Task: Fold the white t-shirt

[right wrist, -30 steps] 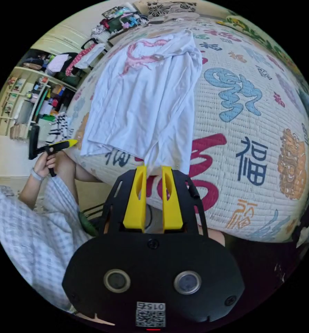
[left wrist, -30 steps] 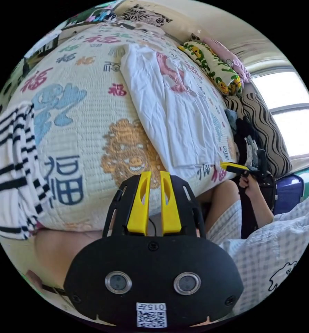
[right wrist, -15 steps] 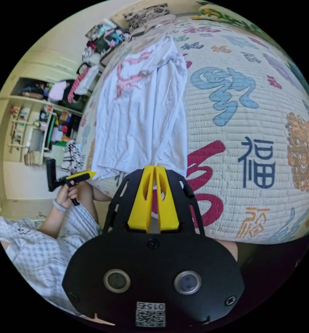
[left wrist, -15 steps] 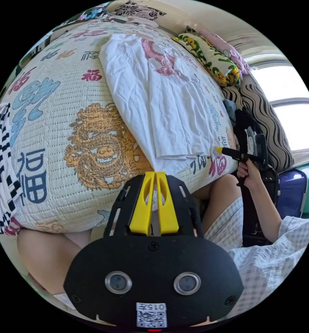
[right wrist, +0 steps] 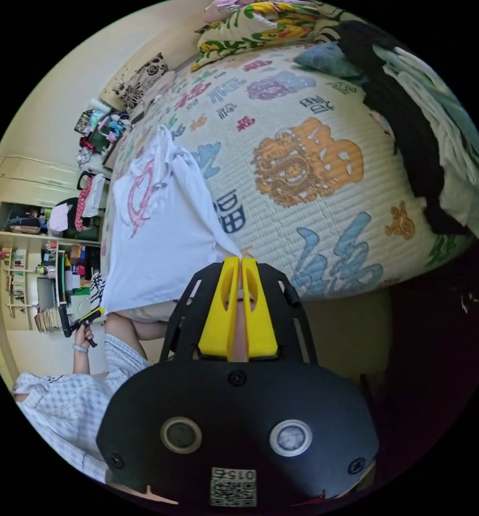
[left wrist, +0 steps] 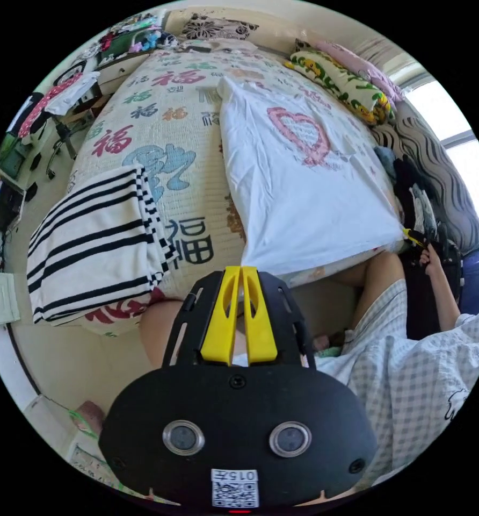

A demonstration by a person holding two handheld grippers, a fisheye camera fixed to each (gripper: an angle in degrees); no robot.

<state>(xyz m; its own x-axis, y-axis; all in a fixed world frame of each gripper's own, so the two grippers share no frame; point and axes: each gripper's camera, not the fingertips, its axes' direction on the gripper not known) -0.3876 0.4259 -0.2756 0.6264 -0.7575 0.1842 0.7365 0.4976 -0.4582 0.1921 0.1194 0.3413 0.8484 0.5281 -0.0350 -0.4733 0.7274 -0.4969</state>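
The white t-shirt with a pink heart print lies front up on the bed, pulled taut along its hem at the near edge. My left gripper is shut on one hem corner. In the left gripper view, the right gripper holds the other hem corner, with a hand behind it. In the right gripper view, the t-shirt runs away to the left, and my right gripper is shut on its corner. The left gripper shows far off at the opposite corner.
A quilted bedspread with printed characters and dragons covers the bed. A folded black-and-white striped garment lies left of the t-shirt. Pillows line the far side, with dark clothes piled nearby. The person's legs and checked clothing sit at the bed edge.
Both grippers went from open to shut on the hem corners. They then drew apart and back toward the bed edge, so the rumpled shirt now lies stretched flat with the heart showing.
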